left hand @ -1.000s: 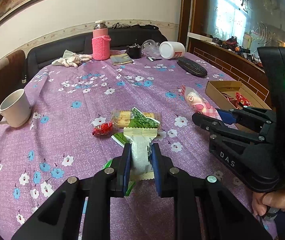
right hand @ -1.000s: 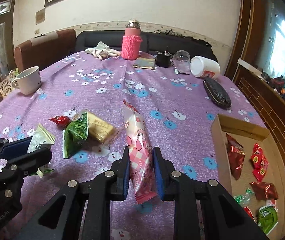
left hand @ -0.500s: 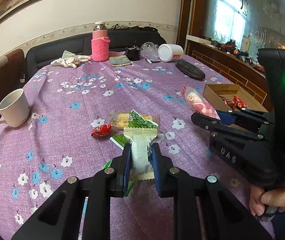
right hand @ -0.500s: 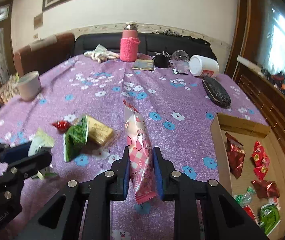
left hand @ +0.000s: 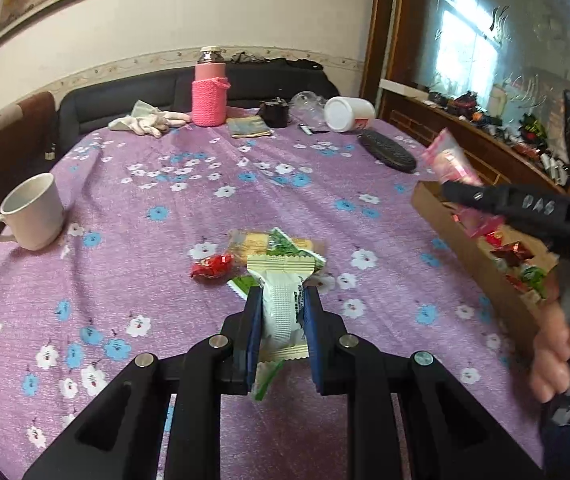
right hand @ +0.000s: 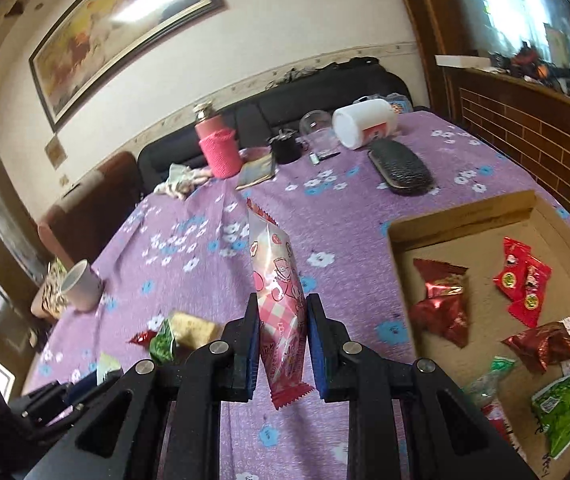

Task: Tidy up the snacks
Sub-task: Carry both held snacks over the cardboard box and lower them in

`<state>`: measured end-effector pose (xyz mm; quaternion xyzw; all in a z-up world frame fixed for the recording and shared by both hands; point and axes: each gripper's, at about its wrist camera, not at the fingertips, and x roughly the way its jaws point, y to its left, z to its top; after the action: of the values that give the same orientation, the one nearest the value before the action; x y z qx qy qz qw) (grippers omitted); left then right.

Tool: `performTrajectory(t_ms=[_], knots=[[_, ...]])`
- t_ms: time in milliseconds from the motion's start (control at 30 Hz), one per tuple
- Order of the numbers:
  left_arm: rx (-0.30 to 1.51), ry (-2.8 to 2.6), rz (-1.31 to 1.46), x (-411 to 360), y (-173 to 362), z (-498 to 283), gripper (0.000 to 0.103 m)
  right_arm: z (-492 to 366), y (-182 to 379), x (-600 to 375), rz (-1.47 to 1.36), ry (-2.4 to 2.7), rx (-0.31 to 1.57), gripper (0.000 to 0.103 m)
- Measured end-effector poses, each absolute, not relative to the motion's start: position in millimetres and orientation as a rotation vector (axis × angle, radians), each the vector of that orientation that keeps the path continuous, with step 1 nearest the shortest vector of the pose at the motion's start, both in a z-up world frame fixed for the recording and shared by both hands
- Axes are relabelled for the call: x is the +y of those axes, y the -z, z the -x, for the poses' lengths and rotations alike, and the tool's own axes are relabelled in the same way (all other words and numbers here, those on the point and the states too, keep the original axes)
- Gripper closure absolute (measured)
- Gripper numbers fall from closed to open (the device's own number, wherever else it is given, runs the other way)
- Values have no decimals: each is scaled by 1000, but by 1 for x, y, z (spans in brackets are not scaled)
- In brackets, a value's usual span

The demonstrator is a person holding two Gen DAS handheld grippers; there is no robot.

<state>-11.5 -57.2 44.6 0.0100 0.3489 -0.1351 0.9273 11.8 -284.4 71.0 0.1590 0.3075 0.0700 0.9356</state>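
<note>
A white mug (left hand: 31, 212) sits far left of the left tongs (left hand: 282, 312), which clamp a white-green snack packet (left hand: 281, 300) above the purple surface (left hand: 165, 216). The right tongs (right hand: 282, 332) clamp a pink snack packet (right hand: 275, 280), cardboard box (right hand: 461, 216) to their right.

The tablecloth (left hand: 165, 240) was purple with blue and white flowers. One wrapper (left hand: 281, 304) was white and pale green, another (right hand: 279, 300) pink checked. The flask sleeve (left hand: 209, 102) was pink knit, the mug (left hand: 33, 212) white, the box (right hand: 461, 216) brown cardboard.
</note>
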Motion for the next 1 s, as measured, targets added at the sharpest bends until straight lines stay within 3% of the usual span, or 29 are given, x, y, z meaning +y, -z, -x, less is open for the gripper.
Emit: performTrajectory(t_ms=[267,600,1000], knots=[[750,272,-66,-74,-62,8,84,-1,-89,-347,-474,-22,542,80],[750,524,-88,-178,-95,-3,84,7,-67,-439,-804,147,564,80],[833,672,-157,-295,-61,-9,84,7,-33,-485,-974,238,657,80]])
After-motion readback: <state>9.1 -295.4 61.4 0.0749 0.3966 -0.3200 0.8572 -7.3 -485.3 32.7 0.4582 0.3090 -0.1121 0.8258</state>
